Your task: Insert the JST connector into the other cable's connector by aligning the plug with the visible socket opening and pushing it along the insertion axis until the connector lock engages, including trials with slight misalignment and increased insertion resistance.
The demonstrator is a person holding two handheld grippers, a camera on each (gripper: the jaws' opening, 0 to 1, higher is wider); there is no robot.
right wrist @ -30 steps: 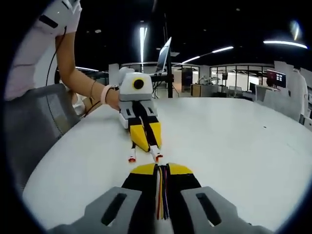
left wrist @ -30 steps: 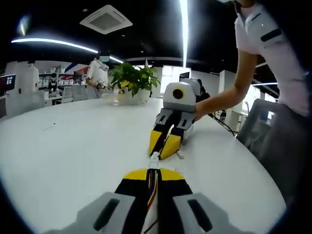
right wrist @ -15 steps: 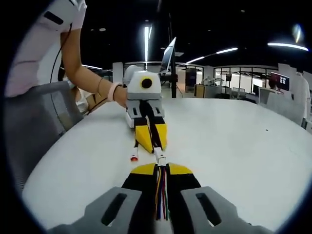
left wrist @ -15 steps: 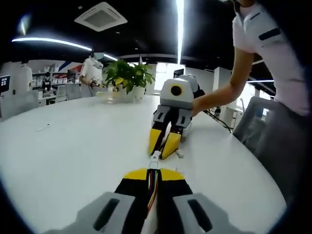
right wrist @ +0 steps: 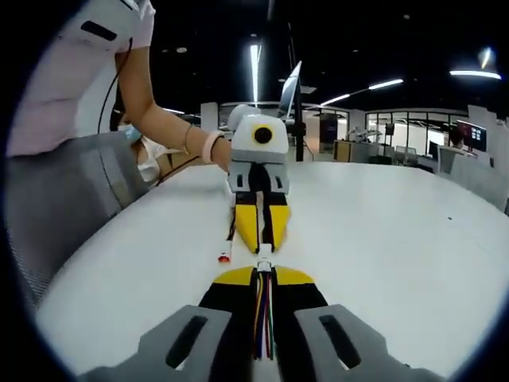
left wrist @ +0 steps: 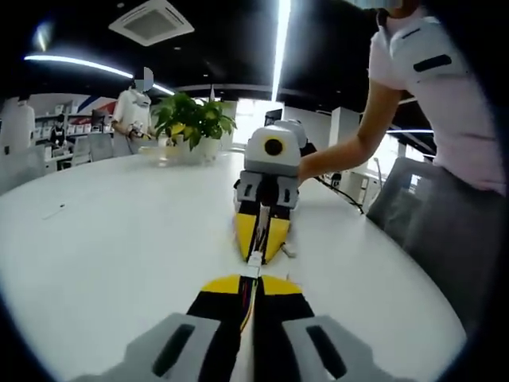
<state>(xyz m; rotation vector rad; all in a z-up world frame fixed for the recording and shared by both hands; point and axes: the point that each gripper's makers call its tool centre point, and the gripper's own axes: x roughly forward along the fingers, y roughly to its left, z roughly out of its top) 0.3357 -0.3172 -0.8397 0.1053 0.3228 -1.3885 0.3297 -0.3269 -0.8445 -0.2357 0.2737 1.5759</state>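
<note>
**Yellow-tipped grippers, white polo, grey trousers**

Each gripper, left gripper [left wrist: 247, 288] and right gripper [right wrist: 265, 278], has black jaws with yellow tips on grey mounts. Behind them, the person wears a white short-sleeved shirt [left wrist: 445, 87], grey trousers [left wrist: 445, 231] and a pink wristband [right wrist: 210, 146].

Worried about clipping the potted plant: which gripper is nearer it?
Right. The right gripper sits farther up the table, toward the potted plant; the left gripper faces it from farther back.
</note>
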